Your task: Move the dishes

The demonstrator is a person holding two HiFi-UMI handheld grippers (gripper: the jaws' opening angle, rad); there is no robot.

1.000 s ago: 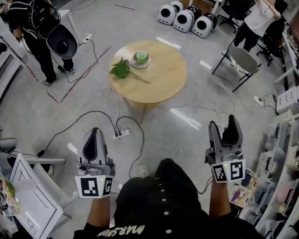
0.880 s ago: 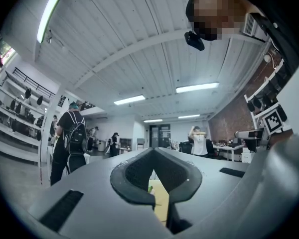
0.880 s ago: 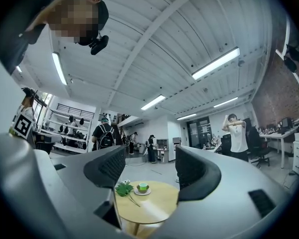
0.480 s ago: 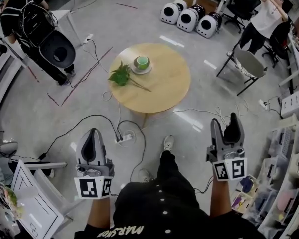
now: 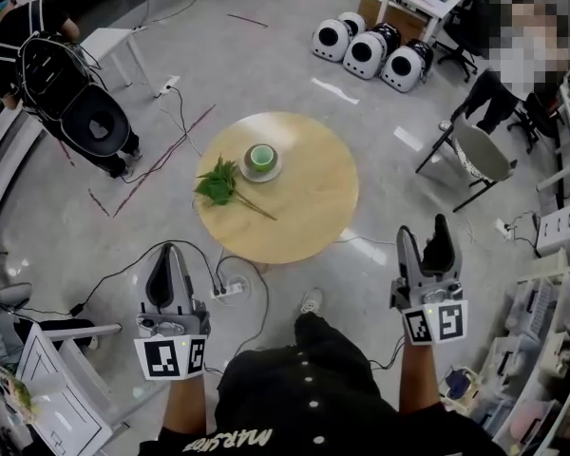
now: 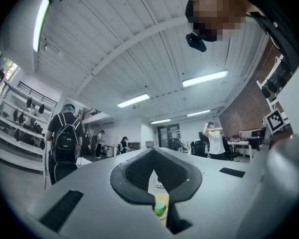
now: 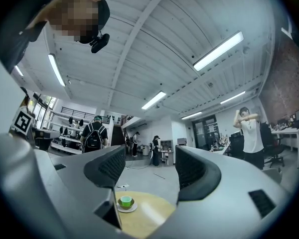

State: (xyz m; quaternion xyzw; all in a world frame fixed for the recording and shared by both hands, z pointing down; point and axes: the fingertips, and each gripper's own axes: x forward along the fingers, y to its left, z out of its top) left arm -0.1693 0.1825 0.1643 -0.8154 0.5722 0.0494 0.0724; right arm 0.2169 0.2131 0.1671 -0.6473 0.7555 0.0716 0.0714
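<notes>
A green cup [image 5: 260, 157] stands on a white saucer [image 5: 262, 169] at the far left part of a round wooden table [image 5: 304, 202]. A leafy green sprig [image 5: 218, 182] lies beside it. Both grippers hang over the floor, short of the table's near edge. My left gripper [image 5: 166, 257] has its jaws together with nothing in them. My right gripper [image 5: 427, 238] is open and empty. The cup [image 7: 125, 201] and table [image 7: 147, 218] show low between the right gripper [image 7: 150, 171] jaws. A sliver of the cup [image 6: 160, 207] shows below the left gripper [image 6: 154, 156] pads.
A power strip [image 5: 230, 291] and cables lie on the floor by the table's foot. A person with a backpack [image 5: 47, 60] stands far left by a black seat [image 5: 97, 126]. A grey chair [image 5: 482, 155] and white pods [image 5: 370, 53] stand beyond; shelves line the right.
The table has come nearer to both grippers as the person walks towards it. Both grippers keep their pose, the left shifted slightly left.
</notes>
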